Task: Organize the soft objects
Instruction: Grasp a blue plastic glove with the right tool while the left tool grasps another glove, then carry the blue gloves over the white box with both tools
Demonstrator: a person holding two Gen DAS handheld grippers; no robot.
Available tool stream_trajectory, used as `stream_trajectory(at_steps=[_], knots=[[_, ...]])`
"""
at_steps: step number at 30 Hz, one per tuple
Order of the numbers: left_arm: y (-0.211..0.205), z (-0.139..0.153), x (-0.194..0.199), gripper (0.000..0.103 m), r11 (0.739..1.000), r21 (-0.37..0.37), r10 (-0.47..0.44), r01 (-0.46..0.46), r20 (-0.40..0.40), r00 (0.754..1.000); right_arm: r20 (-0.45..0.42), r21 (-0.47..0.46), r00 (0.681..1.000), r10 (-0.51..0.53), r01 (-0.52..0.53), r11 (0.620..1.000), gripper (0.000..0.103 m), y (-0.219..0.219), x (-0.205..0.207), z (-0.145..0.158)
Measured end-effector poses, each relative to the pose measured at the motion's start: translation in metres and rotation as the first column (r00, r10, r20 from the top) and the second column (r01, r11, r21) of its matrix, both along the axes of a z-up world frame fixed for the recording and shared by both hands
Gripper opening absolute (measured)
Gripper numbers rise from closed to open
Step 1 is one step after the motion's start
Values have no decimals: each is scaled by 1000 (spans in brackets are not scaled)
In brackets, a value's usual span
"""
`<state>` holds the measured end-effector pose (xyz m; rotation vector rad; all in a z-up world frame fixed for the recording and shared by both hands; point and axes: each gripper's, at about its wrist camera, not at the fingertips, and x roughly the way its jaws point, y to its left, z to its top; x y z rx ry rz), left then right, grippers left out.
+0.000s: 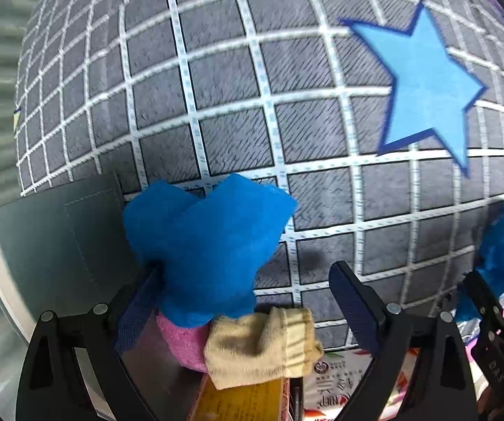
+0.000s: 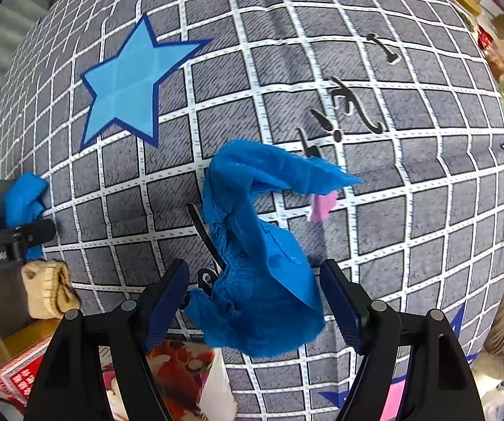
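Item one, the grey cloth [image 2: 427,210] with white grid lines covers the surface; it carries a printed blue star [image 2: 130,87], taken here as the landmark, and black handwritten marks to the star's right in the right wrist view. Item two, a blue fabric piece [image 2: 262,256] — crumpled, with a long flap reaching up and right — sits below and right of the star, between the fingers of the right gripper [image 2: 255,301]; the jaws stand apart with clear gaps on both sides, so the grip is released. A small pink scrap [image 2: 322,207] lies just beside the flap's tip. Item three, a second blue fabric piece [image 1: 206,245] lies below and left of the star in the left wrist view, against the left finger of the left gripper [image 1: 244,301]; the other finger stands well clear, so those jaws are also spread. Below it are a pink soft item [image 1: 181,343] and a beige sock [image 1: 262,343], touching one another.
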<state>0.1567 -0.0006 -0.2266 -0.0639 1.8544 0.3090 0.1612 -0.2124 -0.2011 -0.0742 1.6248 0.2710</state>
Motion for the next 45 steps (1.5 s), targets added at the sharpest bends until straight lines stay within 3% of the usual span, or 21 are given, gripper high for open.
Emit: stream_trajectory(at_steps=[2,4,6,7,8,11,20,27,30,34,39,45], knots=[[-1,-9,0,96,1000,17,0,1,-30,1000,6,-16,1000,27,-26,1000,74,7,-2,-3],[-2,-12,-2,91,1000,-11,6,-7,-34,999,13,-53,999,45,-44,998,62,11,-5,-9],[-8,-10,-4,75,1000,-26,-5,5,-11,1000,35,-64,998,54,-52,997,35,11,-8,-7],[-12,-8,-6,61,999,-16,-32,32,1,999,40,-56,998,53,-51,997,28,9,-8,-5],[-17,-3,-5,43,999,-14,-52,52,13,999,30,-29,999,37,-36,999,25,3,-7,-2],[-26,13,-4,28,994,-63,-82,87,85,993,12,29,999,-39,39,999,24,-14,-1,5],[-58,84,-21,27,974,-171,-99,151,283,954,5,149,979,-205,202,968,24,-71,-27,40],[-88,139,-49,27,932,-180,-228,316,388,893,11,183,965,-263,257,949,24,-81,-45,79],[-104,152,-67,27,899,-180,-293,399,428,855,19,178,959,-284,276,944,24,-82,-51,88],[-116,165,-97,27,847,-213,-361,486,442,821,22,171,950,-310,302,938,24,-62,-55,89],[-131,173,-135,27,776,-260,-431,574,445,785,26,162,943,-333,324,932,24,-54,-90,98],[-130,184,-187,27,685,-283,-524,671,448,724,-2,150,950,-311,307,940,24,-36,-137,108]])
